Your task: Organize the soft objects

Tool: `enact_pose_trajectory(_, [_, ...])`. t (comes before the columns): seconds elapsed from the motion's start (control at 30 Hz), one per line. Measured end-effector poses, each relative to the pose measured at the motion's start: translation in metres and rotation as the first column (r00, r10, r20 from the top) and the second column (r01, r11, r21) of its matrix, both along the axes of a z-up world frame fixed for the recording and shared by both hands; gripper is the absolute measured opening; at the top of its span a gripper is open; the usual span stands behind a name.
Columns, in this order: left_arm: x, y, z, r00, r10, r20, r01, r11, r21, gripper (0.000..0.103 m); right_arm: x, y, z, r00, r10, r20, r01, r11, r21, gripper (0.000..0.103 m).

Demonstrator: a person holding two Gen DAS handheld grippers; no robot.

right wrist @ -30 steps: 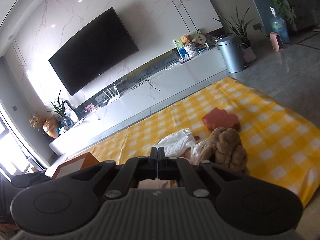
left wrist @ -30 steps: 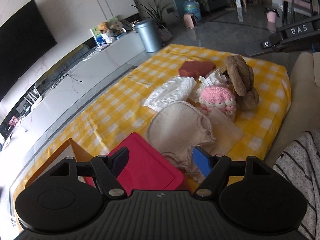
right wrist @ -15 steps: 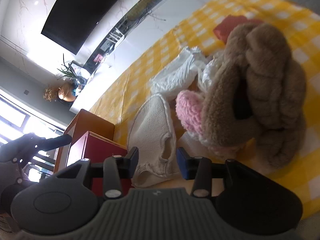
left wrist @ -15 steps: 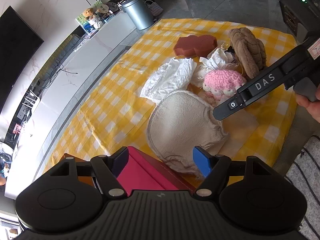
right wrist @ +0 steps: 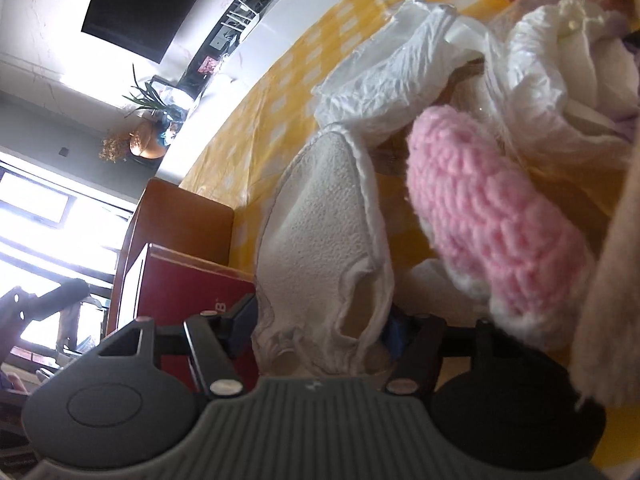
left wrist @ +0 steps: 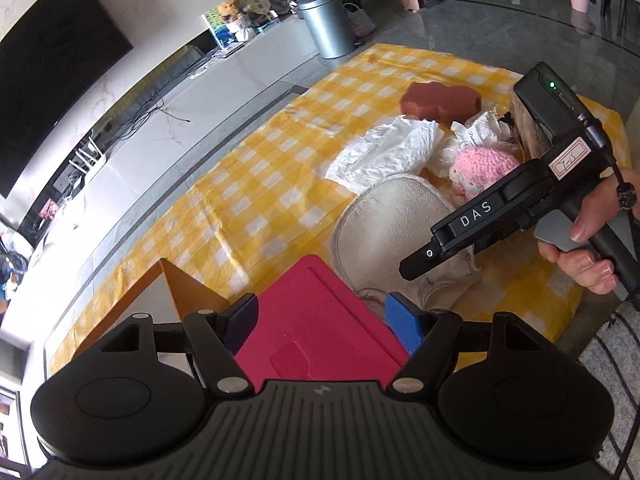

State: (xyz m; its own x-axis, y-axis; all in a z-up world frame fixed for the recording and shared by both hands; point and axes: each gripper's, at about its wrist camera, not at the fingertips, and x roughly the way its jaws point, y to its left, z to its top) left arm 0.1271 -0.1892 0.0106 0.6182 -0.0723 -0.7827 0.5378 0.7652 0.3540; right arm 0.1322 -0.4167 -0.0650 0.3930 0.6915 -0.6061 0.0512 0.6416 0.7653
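A cream fleece cloth [left wrist: 396,224] lies on the yellow checked cloth, near a pink knitted piece [left wrist: 484,164], a crumpled white plastic bag [left wrist: 384,148] and a red-brown sponge [left wrist: 440,98]. My left gripper [left wrist: 324,322] is open above a red box lid [left wrist: 316,320], empty. My right gripper [right wrist: 320,328] is open, its jaws either side of the cream cloth's [right wrist: 320,240] near edge. The pink piece [right wrist: 488,216] and the white bag [right wrist: 396,68] lie just beyond. The right gripper's body [left wrist: 504,204] shows in the left wrist view, over the cloth.
An orange box [left wrist: 160,292] stands behind the red lid, which also shows in the right wrist view [right wrist: 188,284]. A brown plush edge [right wrist: 612,280] fills that view's right side. A white TV bench [left wrist: 224,92] and grey bin [left wrist: 328,24] stand beyond the table.
My right gripper opened, dropped low toward the table and moved in until its jaws flank the cream cloth's edge. My left gripper stayed open over the red lid.
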Motion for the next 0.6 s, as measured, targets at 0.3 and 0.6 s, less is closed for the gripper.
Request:
enact_pose_trajectory(0.3, [-0.014, 0.019, 0.015, 1.0, 0.014, 0.007, -0.014, 0.999, -0.036, 0.086, -0.017, -0.012, 0.029, 0.984, -0.05, 0.172, 0.046, 0.999, 0.022, 0.007])
enact_pose_trajectory(0.6, [-0.005, -0.027, 0.009, 0.989, -0.146, -0.001, 0.145, 0.988, 0.057, 0.088, -0.115, -0.068, 0.136, 0.835, -0.354, 0.422, 0.4, 0.916, -0.024, 0.007])
